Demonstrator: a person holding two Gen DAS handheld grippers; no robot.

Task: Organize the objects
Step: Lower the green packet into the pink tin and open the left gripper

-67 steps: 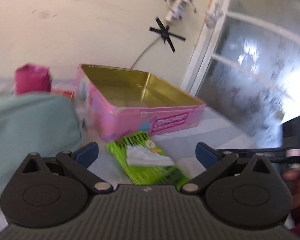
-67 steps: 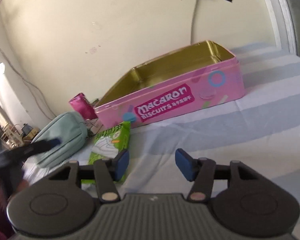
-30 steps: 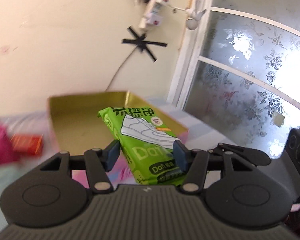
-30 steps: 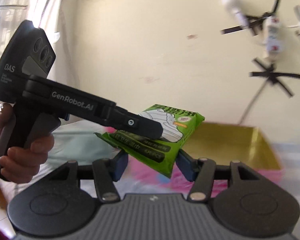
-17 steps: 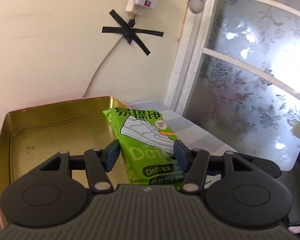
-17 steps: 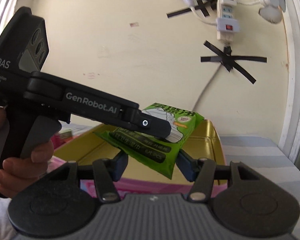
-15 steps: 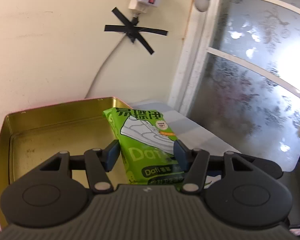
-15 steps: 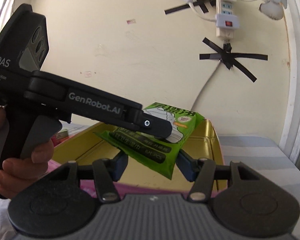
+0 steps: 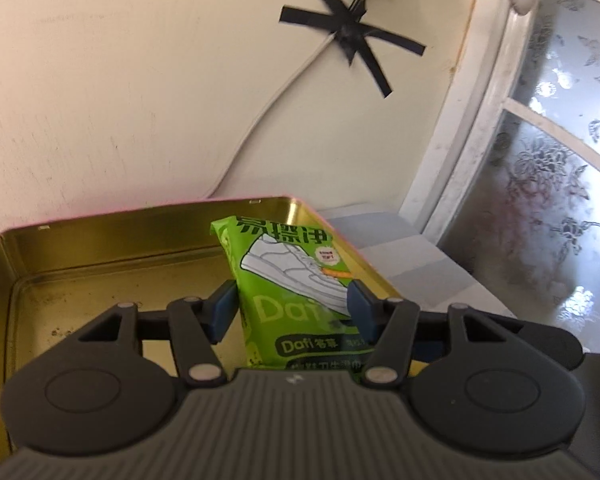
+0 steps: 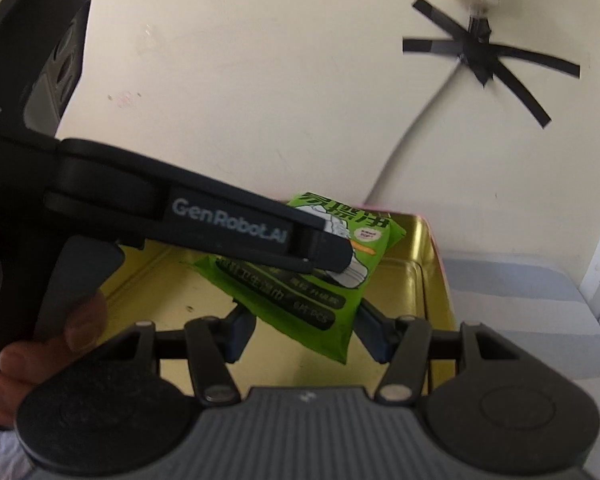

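The green wipes packet (image 9: 296,280) is shown between the blue pads of the left gripper (image 9: 290,312), over the open gold-lined tin (image 9: 100,264) near its right wall. The left jaws have just been opening; a slight gap is seen at the left pad. The packet's near end is clamped by the right gripper (image 10: 304,330).

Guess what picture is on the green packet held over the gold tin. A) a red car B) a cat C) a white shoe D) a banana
C: the green packet shows a drawing of a white sneaker on its front, seen clearly from the left wrist view as it hangs over the gold tin.
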